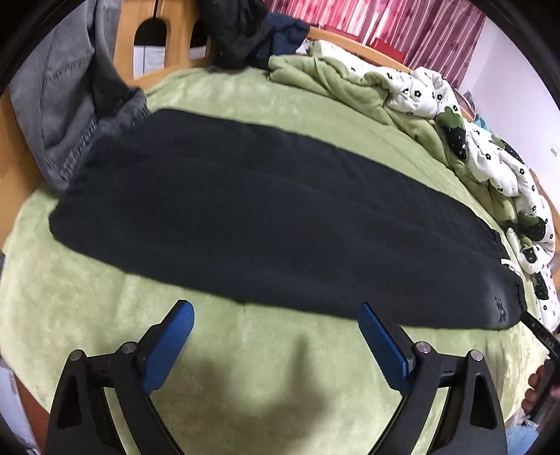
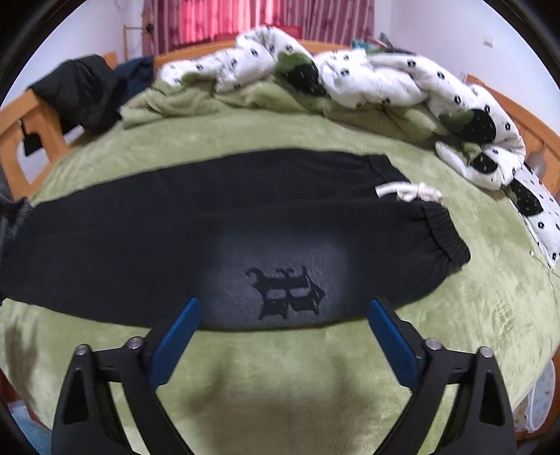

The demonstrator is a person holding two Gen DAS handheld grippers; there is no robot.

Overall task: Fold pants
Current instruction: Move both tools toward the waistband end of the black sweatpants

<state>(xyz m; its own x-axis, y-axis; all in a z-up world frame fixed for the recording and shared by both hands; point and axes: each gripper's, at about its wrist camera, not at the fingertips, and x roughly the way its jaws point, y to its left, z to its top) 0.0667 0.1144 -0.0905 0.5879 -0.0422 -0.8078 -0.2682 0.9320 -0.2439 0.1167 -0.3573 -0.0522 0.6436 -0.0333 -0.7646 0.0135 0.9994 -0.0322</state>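
Note:
Black pants [image 1: 252, 217] lie flat and lengthwise across a green blanket, one leg stacked on the other. Their elastic waistband [image 2: 441, 238], white drawstring [image 2: 409, 191] and a dark emblem [image 2: 285, 292] are at the right end. My left gripper [image 1: 276, 315] hovers open just short of the pants' near edge, over bare blanket around the middle of the legs. In the right wrist view my right gripper [image 2: 285, 313] is open, its blue fingertips [image 2: 182, 325] reaching the near edge on either side of the emblem. Nothing is pinched by either one.
The green blanket [image 2: 280, 367] covers the bed. A crumpled white flowered quilt [image 2: 385, 80] and green throw [image 1: 332, 77] lie along the far side. Grey jeans [image 1: 66, 115] lie at the left end; dark clothes [image 1: 238, 31] rest on the wooden bed frame [image 2: 38, 122].

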